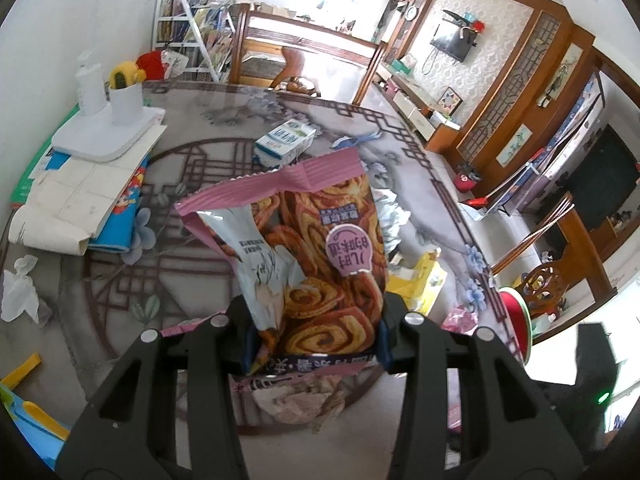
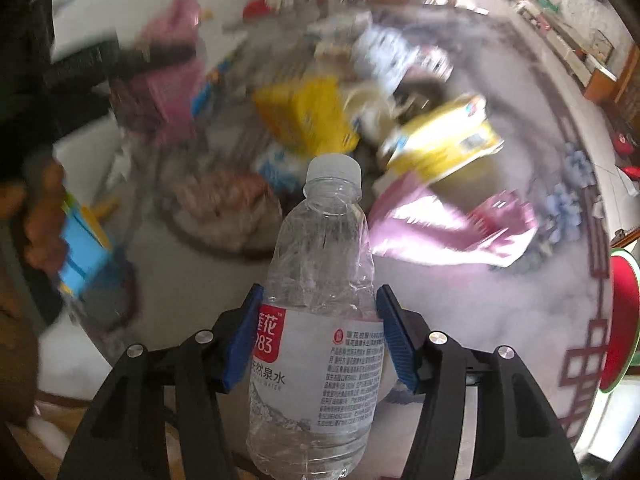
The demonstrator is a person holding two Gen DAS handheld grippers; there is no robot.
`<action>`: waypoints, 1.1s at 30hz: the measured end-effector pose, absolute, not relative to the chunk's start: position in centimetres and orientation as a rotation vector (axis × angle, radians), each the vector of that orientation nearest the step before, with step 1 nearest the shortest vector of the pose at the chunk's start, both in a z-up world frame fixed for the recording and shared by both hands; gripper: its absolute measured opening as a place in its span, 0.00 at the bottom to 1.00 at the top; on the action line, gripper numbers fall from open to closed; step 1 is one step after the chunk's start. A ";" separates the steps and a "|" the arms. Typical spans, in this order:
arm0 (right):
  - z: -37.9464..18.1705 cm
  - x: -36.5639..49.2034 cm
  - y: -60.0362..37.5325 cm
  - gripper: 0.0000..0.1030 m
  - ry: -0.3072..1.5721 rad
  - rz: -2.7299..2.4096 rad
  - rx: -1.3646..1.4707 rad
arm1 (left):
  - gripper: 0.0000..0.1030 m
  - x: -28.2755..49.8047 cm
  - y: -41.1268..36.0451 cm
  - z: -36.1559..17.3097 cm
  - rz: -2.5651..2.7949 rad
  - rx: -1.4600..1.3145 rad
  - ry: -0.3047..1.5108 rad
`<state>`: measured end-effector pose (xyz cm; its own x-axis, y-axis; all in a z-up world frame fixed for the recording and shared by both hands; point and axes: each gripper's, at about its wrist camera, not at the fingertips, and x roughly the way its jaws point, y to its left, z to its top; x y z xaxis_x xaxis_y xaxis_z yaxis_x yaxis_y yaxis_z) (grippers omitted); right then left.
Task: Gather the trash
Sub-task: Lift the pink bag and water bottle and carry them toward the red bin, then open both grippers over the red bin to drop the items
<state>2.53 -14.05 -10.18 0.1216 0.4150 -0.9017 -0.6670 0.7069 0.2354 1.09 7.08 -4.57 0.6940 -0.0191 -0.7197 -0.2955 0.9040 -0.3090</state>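
Tongs of the right hand [image 2: 318, 336] clamp the clear, crinkled plastic water bottle [image 2: 316, 312] at its labelled middle above the counter [image 2: 460, 304] — light, slick, easily crushed; left tongs [image 1: 316, 340] pinch a pink pastry-printed snack bag [image 1: 312, 252] — limp foil.

The left gripper [image 1: 316, 344] holds a snack bag [image 1: 312, 248] upright over the round table [image 1: 100, 320]. Behind the bag lies a milk carton [image 1: 285, 142]; to its left a stack of papers [image 1: 88, 192] carries a tray [image 1: 108, 132]; a crumpled tissue [image 1: 20, 292] sits nearer the left edge. The water bottle [image 2: 316, 320] stands between the right gripper's [image 2: 316, 336] jaws, with wrappers [image 2: 448, 224] scattered on the table beyond it.
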 end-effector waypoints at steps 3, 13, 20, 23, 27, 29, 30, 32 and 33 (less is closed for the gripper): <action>-7.7 3.7 -16.1 0.54 1.154 0.766 -0.169 | 0.40 1.9 6.0 -4.0 0.135 -0.420 0.785; -5.5 8.1 -23.7 0.54 1.079 0.562 0.007 | 0.40 5.6 -1.1 -3.4 -0.010 -0.395 0.800; -6.5 10.7 -32.1 0.54 1.095 0.408 0.137 | 0.40 8.8 -7.9 -4.2 -0.128 -0.358 0.853; -6.8 11.5 -35.7 0.54 1.095 0.357 0.181 | 0.40 10.5 -11.4 -4.6 -0.186 -0.331 0.875; -7.2 12.7 -40.8 0.54 1.089 0.288 0.233 | 0.40 13.3 -16.0 -5.5 -0.256 -0.313 0.911; -7.6 13.3 -43.3 0.54 1.088 0.253 0.264 | 0.40 14.9 -19.1 -6.0 -0.311 -0.300 0.931; -7.8 13.6 -44.6 0.54 1.088 0.236 0.280 | 0.40 15.4 -20.0 -6.2 -0.328 -0.293 0.939; -8.1 14.3 -46.7 0.54 1.081 0.203 0.306 | 0.40 16.8 -23.0 -6.9 -0.379 -0.279 0.966; -8.2 14.8 -48.2 0.54 1.076 0.180 0.325 | 0.40 17.4 -24.3 -7.2 -0.397 -0.272 0.978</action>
<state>14.79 -48.17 -8.15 0.4662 0.3002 -0.8322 0.0131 0.9382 0.3458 17.41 -24.29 -7.23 0.4957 -0.4435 -0.7467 0.2024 0.8951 -0.3972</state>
